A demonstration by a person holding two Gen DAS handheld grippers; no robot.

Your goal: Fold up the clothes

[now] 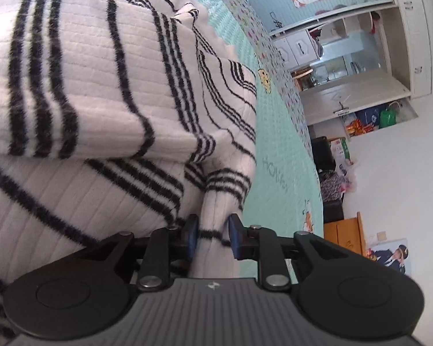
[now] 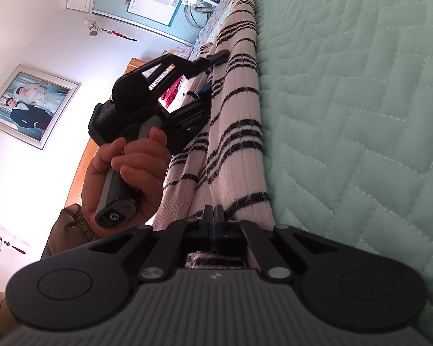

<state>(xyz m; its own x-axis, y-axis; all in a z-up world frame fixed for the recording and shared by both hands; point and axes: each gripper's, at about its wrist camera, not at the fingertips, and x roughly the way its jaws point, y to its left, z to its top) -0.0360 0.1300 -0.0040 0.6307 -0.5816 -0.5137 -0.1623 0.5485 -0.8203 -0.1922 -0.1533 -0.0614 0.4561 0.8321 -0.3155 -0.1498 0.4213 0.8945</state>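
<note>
Left fingers: blue-padded fingertips [image 1: 192, 232] of my left gripper [image 1: 212, 235] stand a little apart with a rolled fold of the sweater [image 1: 101, 86] between them; I read both pads as touching the knit, a loose pinch.
Right fingers: my right gripper [image 2: 215, 212] has its black jaws pressed together, with the sweater's edge running into them and a bit of striped knit showing just behind; I take it as nipped there.
Left hand: seen from the right wrist view, a hand [image 2: 132, 173] in a dark cuffed sleeve wraps the grey handle of the left gripper [image 2: 207, 82], whose fingers meet the garment's far stretch.
Sweater material: thick ribbed knit, cream-white, fuzzy black stripes in groups of three and singles; soft, bulky folds.
Sweater shape: from the left wrist view, one thick layer doubled over another, edges rounded, a narrow tube-like piece leading down to the pads.
Sweater axis: from the right wrist view, sweater [image 2: 233, 121] runs as a long band away from the right jaws toward the left gripper, stripes crossing it.
Sweater place: lying on the quilted bedspread [image 2: 360, 115], mint green, stitched in a herringbone pattern.
Room: white wall, framed photograph [image 2: 29, 106], wooden headboard beside it.
</note>
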